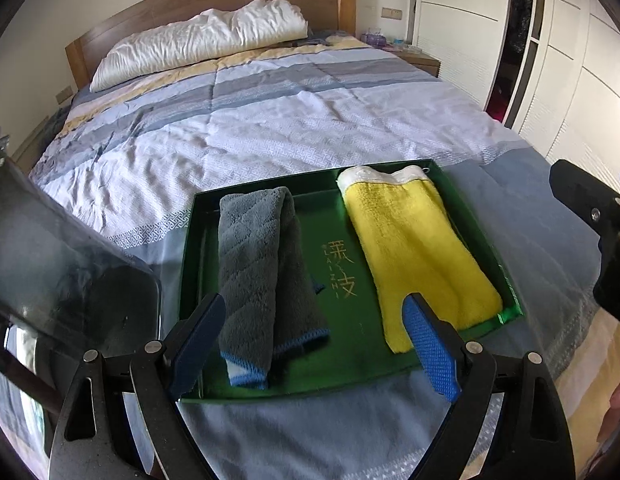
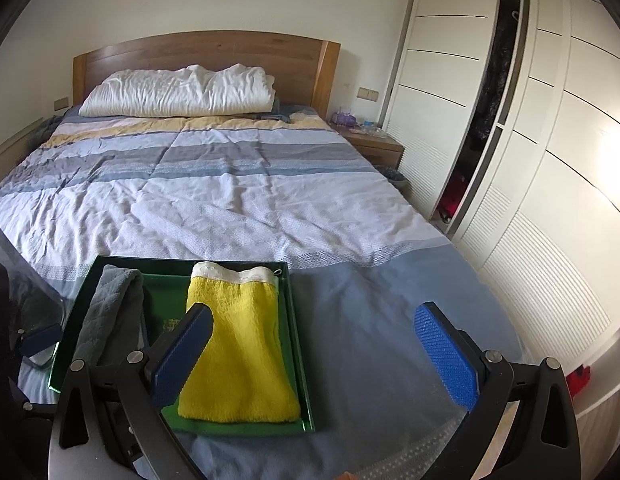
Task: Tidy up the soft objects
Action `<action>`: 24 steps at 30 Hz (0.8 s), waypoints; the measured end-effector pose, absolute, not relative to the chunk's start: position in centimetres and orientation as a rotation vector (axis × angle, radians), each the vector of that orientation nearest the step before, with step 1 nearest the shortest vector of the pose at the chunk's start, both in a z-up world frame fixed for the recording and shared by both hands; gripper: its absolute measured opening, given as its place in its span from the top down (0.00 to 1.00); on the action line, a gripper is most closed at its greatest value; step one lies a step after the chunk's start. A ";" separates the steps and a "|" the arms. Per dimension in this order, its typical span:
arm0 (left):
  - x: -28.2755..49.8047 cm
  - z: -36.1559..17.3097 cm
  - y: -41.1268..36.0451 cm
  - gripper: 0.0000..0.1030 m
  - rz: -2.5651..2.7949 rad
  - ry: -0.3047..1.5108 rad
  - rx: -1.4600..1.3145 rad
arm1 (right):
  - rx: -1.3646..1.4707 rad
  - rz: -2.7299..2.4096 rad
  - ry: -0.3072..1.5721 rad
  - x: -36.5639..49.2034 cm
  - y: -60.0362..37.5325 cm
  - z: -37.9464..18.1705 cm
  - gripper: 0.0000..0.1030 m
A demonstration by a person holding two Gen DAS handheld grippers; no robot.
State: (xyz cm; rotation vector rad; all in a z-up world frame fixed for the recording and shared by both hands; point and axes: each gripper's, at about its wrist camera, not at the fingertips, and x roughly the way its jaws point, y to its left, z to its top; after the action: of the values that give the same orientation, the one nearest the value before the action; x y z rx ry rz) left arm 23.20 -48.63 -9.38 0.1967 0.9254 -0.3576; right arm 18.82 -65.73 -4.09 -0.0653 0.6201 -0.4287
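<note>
A dark green tray lies on the bed near its foot. In it, a folded grey cloth with blue trim lies on the left and a yellow cloth with a white band on the right. My left gripper is open and empty, just above the tray's near edge. In the right wrist view the tray holds the yellow cloth and the grey cloth. My right gripper is open and empty, over the tray's right side and the blanket.
The bed has a striped quilt and a white pillow at the wooden headboard. A bedside table and white wardrobe doors stand on the right. A clear plastic lid shows at the left.
</note>
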 end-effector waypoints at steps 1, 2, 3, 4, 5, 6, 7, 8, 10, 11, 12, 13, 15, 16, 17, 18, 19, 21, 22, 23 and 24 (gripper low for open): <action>23.0 -9.2 -48.5 0.16 -0.362 0.925 0.190 | -0.063 -0.433 0.618 18.4 -65.7 -4.0 0.00; 22.7 -9.1 -48.3 0.16 -0.364 0.925 0.181 | -0.060 -0.436 0.617 18.0 -65.7 -3.8 0.00; 22.3 -8.8 -48.1 0.16 -0.368 0.924 0.172 | -0.055 -0.438 0.614 17.4 -65.7 -3.6 0.00; 22.0 -8.6 -47.9 0.16 -0.370 0.919 0.168 | -0.051 -0.439 0.610 17.0 -65.6 -3.4 0.00; 21.8 -8.4 -47.8 0.16 -0.371 0.915 0.165 | -0.051 -0.439 0.610 17.0 -65.6 -3.4 0.00; 21.5 -8.2 -47.5 0.16 -0.373 0.910 0.160 | -0.048 -0.444 0.603 15.9 -65.5 -3.0 0.00; 21.2 -8.0 -47.3 0.16 -0.376 0.907 0.154 | -0.046 -0.445 0.600 15.4 -65.4 -2.9 0.00; 21.0 -7.9 -47.1 0.16 -0.379 0.906 0.152 | -0.044 -0.446 0.596 14.9 -65.4 -2.7 0.00; 20.5 -7.5 -46.7 0.16 -0.376 0.896 0.159 | -0.046 -0.453 0.591 13.9 -65.2 -2.5 0.00; 20.2 -7.3 -46.6 0.16 -0.376 0.892 0.163 | -0.048 -0.456 0.591 13.5 -65.1 -2.4 0.00; 19.9 -7.2 -46.3 0.16 -0.378 0.891 0.162 | -0.050 -0.459 0.591 13.1 -64.9 -2.3 0.00; 19.6 -7.0 -46.0 0.16 -0.381 0.891 0.156 | -0.051 -0.459 0.591 12.5 -64.8 -2.1 0.00; 19.1 -6.6 -45.2 0.16 -0.382 0.889 0.139 | -0.054 -0.457 0.591 11.6 -64.3 -1.9 0.00; 18.7 -6.5 -44.7 0.16 -0.384 0.890 0.129 | -0.055 -0.454 0.590 11.2 -64.1 -1.8 0.00; 18.4 -6.4 -44.3 0.16 -0.386 0.892 0.122 | -0.057 -0.451 0.589 10.7 -63.8 -1.8 0.00; 18.0 -6.2 -43.6 0.16 -0.385 0.895 0.114 | -0.059 -0.449 0.589 10.2 -63.7 -1.7 0.00; 17.7 -6.1 -43.2 0.16 -0.382 0.897 0.109 | -0.061 -0.447 0.590 9.6 -63.3 -1.6 0.00; 17.0 -5.8 -42.1 0.16 -0.382 0.905 0.091 | -0.057 -0.438 0.590 8.5 -62.8 -1.5 0.00; 16.5 -5.6 -41.2 0.16 -0.375 0.913 0.080 | -0.054 -0.429 0.591 7.9 -62.4 -1.4 0.00; 16.0 -5.4 -40.6 0.16 -0.372 0.912 0.074 | -0.053 -0.424 0.593 7.4 -62.1 -1.4 0.00; 15.6 -5.3 -40.1 0.16 -0.369 0.912 0.068 | -0.051 -0.416 0.592 6.8 -61.6 -1.4 0.00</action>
State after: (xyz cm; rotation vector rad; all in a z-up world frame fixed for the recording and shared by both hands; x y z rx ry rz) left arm 15.59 -40.11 -5.28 0.0682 0.9123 -0.3693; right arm 6.79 -61.57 -1.37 -0.0512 0.5925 -0.4163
